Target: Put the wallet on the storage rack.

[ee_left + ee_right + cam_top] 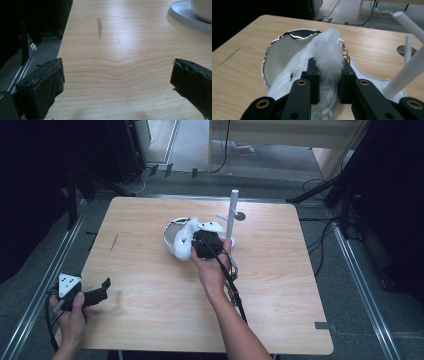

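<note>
While right hand-held gripper (328, 82) clamps the fluffy white pouch (322, 60) at frame centre, long axis running away up-frame, left hand-held gripper (117, 82) sits open, lower left, over the counter (150, 290).

Left hand (72, 312): I have it low at the near left corner, wrapped around the handle from below.
Left gripper (102, 290): I see it level, pointing right and slightly away; grey three-cornered plate on top.
Left jaws: wide apart in the left gripper view, nothing between the pads.
Right forearm (240, 330): comes up from the bottom edge, angled left toward the middle.
Right hand (212, 270): I see it stretched forward, gripping the tool from behind.
Right gripper (329, 71): pointing away from me, jaws pressed in on white fluffy material.
</note>
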Demonstrator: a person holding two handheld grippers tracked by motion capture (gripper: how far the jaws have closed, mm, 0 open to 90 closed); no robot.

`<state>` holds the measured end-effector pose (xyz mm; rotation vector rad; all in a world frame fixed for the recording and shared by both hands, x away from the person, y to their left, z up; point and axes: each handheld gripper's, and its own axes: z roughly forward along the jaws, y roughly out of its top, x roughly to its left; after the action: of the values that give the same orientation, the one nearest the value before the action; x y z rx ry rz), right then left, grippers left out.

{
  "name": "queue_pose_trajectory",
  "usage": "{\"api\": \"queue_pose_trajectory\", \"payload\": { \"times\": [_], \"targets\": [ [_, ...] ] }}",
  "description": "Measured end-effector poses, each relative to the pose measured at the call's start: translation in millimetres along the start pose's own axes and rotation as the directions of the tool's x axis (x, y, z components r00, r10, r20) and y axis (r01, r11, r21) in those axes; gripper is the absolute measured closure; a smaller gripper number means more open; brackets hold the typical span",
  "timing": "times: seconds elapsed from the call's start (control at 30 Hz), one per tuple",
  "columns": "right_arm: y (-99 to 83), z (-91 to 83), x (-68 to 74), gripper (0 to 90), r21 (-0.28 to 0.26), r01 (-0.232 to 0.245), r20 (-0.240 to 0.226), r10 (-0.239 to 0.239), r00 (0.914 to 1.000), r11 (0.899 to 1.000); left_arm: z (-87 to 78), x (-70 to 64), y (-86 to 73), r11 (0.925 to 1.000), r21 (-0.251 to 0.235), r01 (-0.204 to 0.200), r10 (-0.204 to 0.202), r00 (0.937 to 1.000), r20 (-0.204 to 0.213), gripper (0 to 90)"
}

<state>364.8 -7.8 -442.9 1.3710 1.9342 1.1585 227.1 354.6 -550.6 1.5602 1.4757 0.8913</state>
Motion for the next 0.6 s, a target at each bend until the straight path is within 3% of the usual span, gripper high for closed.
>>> {"api": "queue_pose_trajectory", "payload": {
  "times": [0.03,0.2,0.4,0.53,0.6],
  "targets": [
    [2.2,3.2,2.0,78.5,0.019,0.022,0.018,-0.022,0.9996,1.0,0.1,-0.1,0.0,1.0,0.001,0.0,0.0,1.0,0.0,0.0],
    [6.5,7.8,4.2,79.0,0.04,0.035,0.028,-0.037,0.9989,0.999,0.2,0.0,0.2,1.0,0.006,-0.001,0.001,1.0,0.001,0.0],
    [11.9,15.4,10.4,79.2,0.082,0.113,0.043,-0.117,0.9922,0.99,0.4,-0.3,0.3,1.0,0.007,-0.004,0.004,1.0,-0.002,0.0],
    [13.1,18.6,10.3,79.3,0.1,0.11,0.036,-0.114,0.9928,0.989,0.4,-0.3,0.3,1.0,0.007,-0.002,0.002,1.0,0.001,0.1],
    [12.8,18.6,8.5,79.1,0.102,0.086,0.031,-0.09,0.9955,0.991,0.3,-0.3,0.3,1.0,0.007,-0.002,0.002,1.0,0.0,0.1]
  ]
}}
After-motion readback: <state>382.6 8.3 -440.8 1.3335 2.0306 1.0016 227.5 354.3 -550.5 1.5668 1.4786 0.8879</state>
